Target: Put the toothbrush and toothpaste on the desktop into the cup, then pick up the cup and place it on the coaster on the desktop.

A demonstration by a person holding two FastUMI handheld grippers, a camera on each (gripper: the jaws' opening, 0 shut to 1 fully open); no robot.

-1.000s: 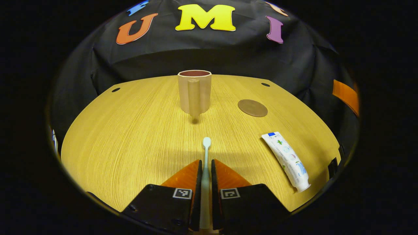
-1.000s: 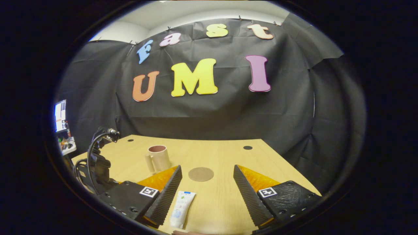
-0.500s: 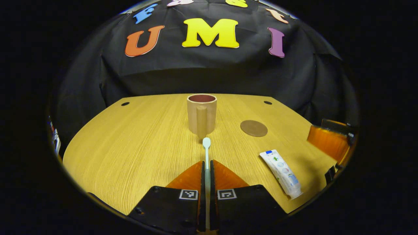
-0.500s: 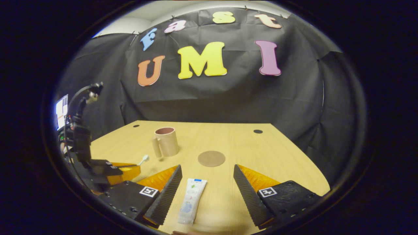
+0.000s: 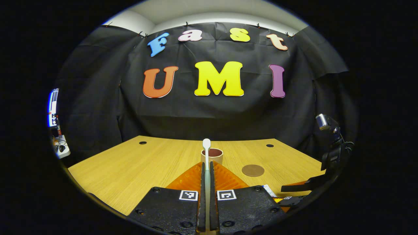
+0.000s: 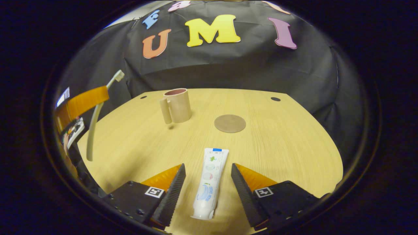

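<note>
One toothbrush [image 5: 206, 153], one toothpaste tube [image 6: 209, 181], one cup [image 6: 176, 105], one coaster [image 6: 230, 123], one desktop [image 6: 277, 143].

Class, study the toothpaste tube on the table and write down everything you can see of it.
The toothpaste tube is white and looks like soft plastic, printed with small coloured pictures and a blue band at its flat far end. Its cap end points toward the camera. It lies flat on the wooden table, lengthwise between the open fingers of the right tool, which flank it without touching. The coaster and cup sit farther off.
</note>
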